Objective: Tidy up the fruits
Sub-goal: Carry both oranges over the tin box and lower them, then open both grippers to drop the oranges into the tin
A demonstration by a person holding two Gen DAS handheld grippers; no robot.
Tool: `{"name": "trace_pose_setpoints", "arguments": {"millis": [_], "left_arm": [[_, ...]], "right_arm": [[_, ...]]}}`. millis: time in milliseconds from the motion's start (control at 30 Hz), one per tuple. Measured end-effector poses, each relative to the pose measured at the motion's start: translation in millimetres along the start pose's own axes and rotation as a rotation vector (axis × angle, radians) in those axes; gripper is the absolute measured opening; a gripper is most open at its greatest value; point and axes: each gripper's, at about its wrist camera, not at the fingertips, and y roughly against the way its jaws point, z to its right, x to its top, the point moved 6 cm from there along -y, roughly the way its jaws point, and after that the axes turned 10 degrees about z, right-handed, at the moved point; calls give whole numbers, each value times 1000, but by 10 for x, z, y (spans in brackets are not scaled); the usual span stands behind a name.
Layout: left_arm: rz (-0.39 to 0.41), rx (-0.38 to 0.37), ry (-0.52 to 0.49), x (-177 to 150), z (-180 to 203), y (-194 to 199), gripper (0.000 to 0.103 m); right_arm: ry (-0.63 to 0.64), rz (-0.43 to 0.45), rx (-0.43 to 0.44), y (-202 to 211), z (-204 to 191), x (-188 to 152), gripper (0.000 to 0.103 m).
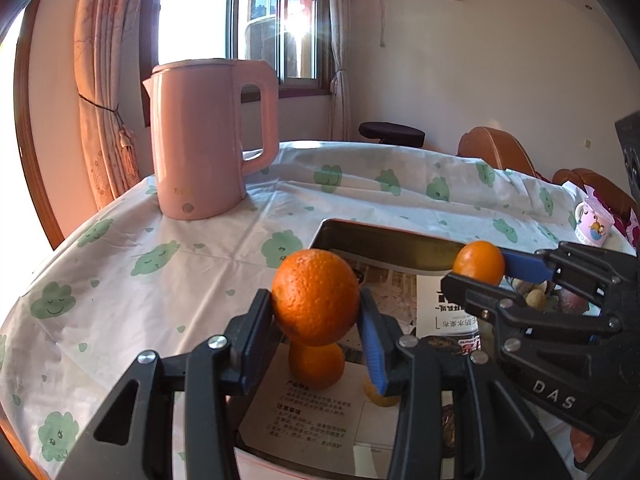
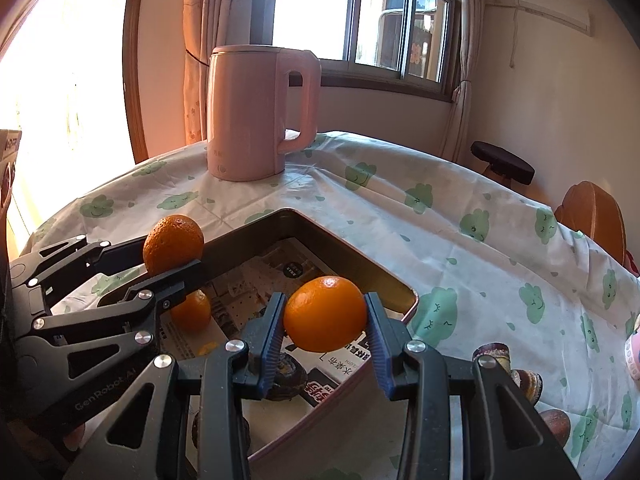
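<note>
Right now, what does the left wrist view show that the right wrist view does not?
Left view only: a cartoon mug at the table's far right. Right view only: brown fruits outside the tray, and the tray's pink rim. Both: the pink kettle, each gripper holding an orange, and a loose orange in the tray.

A pale pink kettle [image 1: 204, 136] is seen on a white cloth [image 1: 132, 280] printed with green smiling clouds. Near the kettle, bright orange oranges [image 1: 316, 297] are gripped by black fingers [image 1: 256, 332] with blue pads [image 1: 374, 356]. Peach floral curtains [image 1: 102, 80] are hung behind the kettle.
</note>
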Motion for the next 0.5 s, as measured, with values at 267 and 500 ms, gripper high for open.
{"name": "trace_pose_setpoints", "arguments": {"millis": [267,500], "left_arm": [[-21,5,2,-61,-28,-51,44],[-20,8,-3,-66,-33,-40,47]], "right_arm": [[6,-32,3,-88,-47,-78,41],[8,-66,23,-164,-77,-158,41]]}}
